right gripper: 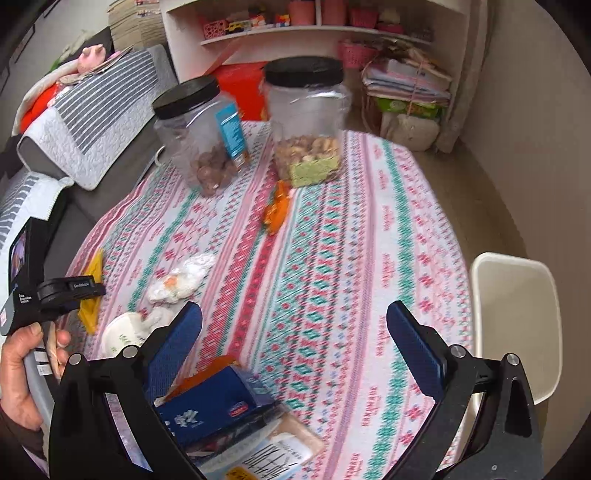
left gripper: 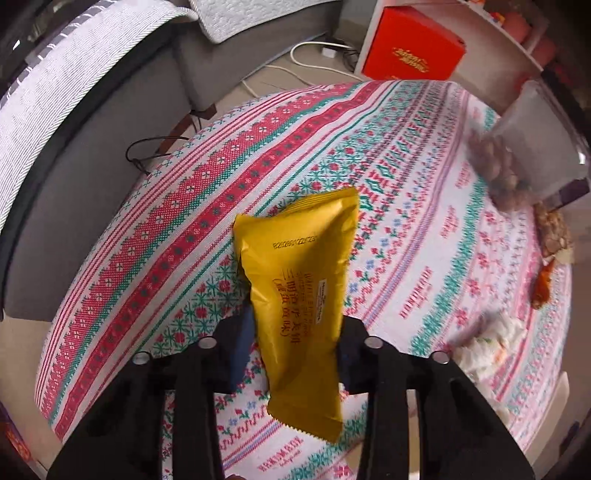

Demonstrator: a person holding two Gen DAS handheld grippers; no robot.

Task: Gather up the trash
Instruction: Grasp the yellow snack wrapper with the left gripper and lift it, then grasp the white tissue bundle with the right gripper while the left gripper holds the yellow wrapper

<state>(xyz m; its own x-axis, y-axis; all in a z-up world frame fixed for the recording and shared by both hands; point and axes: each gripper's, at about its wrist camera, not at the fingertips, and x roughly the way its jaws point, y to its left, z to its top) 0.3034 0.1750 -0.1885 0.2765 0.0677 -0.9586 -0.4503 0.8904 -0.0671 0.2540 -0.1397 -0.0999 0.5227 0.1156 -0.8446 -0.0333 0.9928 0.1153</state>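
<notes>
Left gripper (left gripper: 295,328) clamps yellow wrapper (left gripper: 301,291) mid-length, lifted above patterned tablecloth (left gripper: 406,206), likely ready to carry off as trash. Right gripper (right gripper: 295,354) spread wide, holding nothing, hovering over table near blue packet (right gripper: 218,402) and papers at near edge. More litter remains: crumpled tissue (right gripper: 181,278), orange wrapper (right gripper: 277,208). Two nut jars (right gripper: 306,122) stand at far side, probably not trash.

Home living room: sofa (left gripper: 92,122), patterned tablecloth (right gripper: 332,258), toy-cluttered shelves (right gripper: 314,29).
</notes>
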